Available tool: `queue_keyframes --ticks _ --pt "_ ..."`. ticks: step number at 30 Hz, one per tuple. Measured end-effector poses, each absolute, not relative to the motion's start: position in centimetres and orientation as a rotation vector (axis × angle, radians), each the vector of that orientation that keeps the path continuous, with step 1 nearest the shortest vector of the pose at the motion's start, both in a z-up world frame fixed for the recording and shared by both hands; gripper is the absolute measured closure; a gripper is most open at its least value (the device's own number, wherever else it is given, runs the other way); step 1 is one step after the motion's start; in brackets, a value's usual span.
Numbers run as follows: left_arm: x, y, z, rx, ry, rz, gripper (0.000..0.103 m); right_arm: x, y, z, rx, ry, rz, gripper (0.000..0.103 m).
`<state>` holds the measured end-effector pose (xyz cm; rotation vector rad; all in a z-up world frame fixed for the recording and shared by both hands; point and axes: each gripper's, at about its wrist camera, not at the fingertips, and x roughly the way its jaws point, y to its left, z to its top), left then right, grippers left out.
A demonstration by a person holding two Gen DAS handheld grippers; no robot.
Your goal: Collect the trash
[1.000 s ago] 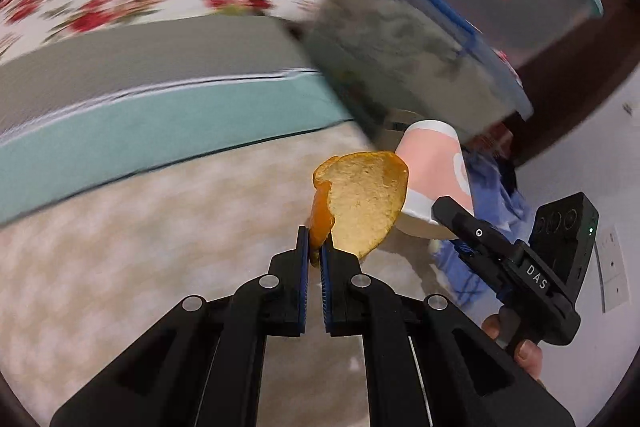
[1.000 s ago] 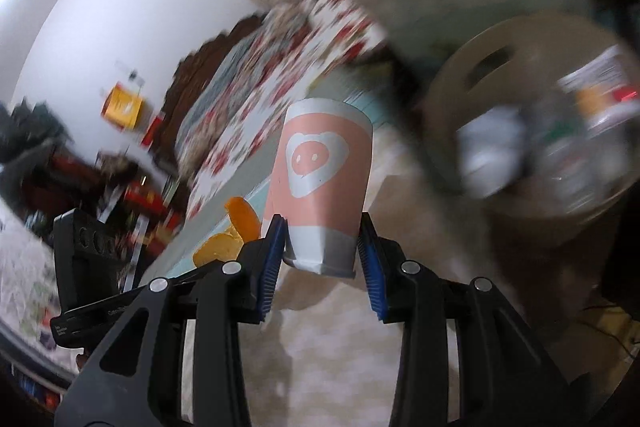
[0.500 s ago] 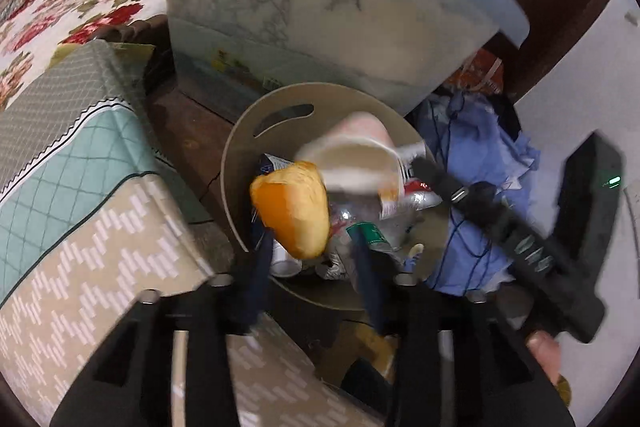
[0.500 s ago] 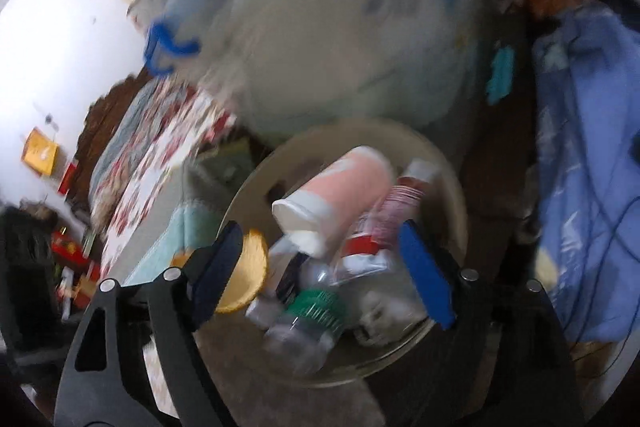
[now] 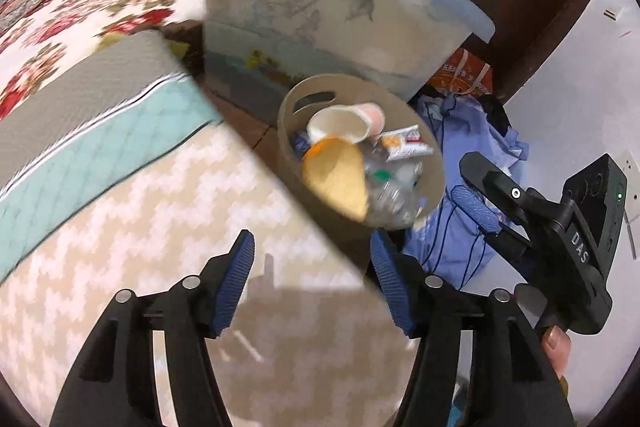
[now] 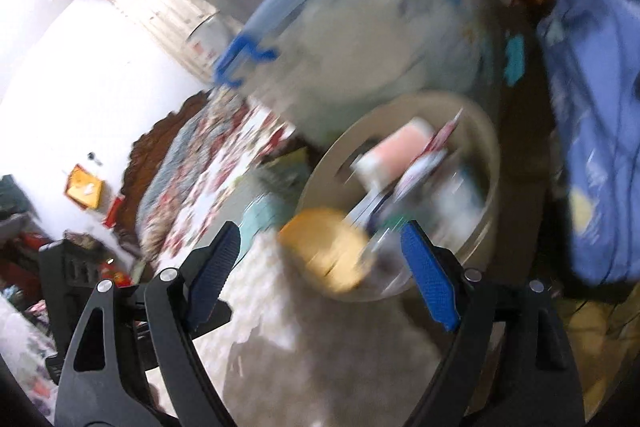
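Released cup [image 5: 352,123] and peel [image 5: 336,179] lie in bin [image 5: 288,131]; both hand-held grippers [image 5: 312,279] [image 6: 320,267] gape empty, left widening.

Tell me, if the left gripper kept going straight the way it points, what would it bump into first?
Probably the orange peel at the near rim of the bin; the left gripper is opening, nothing between its jaws.

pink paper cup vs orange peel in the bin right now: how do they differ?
The pink paper cup lies on its side deep in the round beige bin, white open mouth showing; the orange fruit peel sits at the near rim. The cup is a rigid cone, sharp in the left view; the peel is a curved yellow-orange slab, motion-blurred. Neither is gripped; both lie among plastic bottles.
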<state>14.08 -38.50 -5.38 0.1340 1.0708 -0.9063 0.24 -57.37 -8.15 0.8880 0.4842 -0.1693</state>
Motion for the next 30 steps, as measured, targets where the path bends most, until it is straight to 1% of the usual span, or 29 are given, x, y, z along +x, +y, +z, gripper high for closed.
queue_keyframes --ticks 3,7,9,11,13,15,18,21,28,30 --pt "13.0 -34.8 -5.5 0.129 1.066 -0.88 0.044 -0.6 -54.1 -7.8 0.887 0.492 -0.136 0.02" --pt "11.3 -30.4 -5.6 0.136 1.045 -0.833 0.039 -1.6 -50.5 -7.8 0.874 0.512 -0.109 0.02" --pt "10.3 -28.0 -5.5 0.154 1.023 -0.787 0.039 -2.3 -48.5 -8.0 0.863 0.524 -0.106 0.02" --pt "9.4 -26.0 -5.5 0.162 1.004 -0.752 0.037 -2.9 -47.1 -8.3 0.857 0.532 -0.109 0.02" --pt "8.7 -24.2 -5.4 0.167 0.989 -0.72 0.033 -3.7 -45.6 -8.7 0.861 0.545 -0.115 0.02" --pt "7.8 -22.4 -5.3 0.167 0.971 -0.688 0.032 -4.2 -44.7 -9.1 0.865 0.561 -0.118 0.02" --pt "7.0 -20.7 -5.1 0.164 0.956 -0.657 0.027 -4.9 -43.3 -9.1 0.862 0.58 -0.125 0.02" --pt "6.0 -19.0 -4.7 0.153 0.932 -0.634 0.024 -5.7 -41.9 -8.6 0.843 0.584 -0.127 0.02" --pt "3.7 -16.4 -3.3 0.156 0.859 -0.601 0.01 -7.7 -39.2 -7.1 0.801 0.578 -0.128 0.02" --pt "3.2 -16.0 -2.9 0.161 0.838 -0.593 0.009 -8.0 -38.8 -6.8 0.795 0.577 -0.127 0.02"
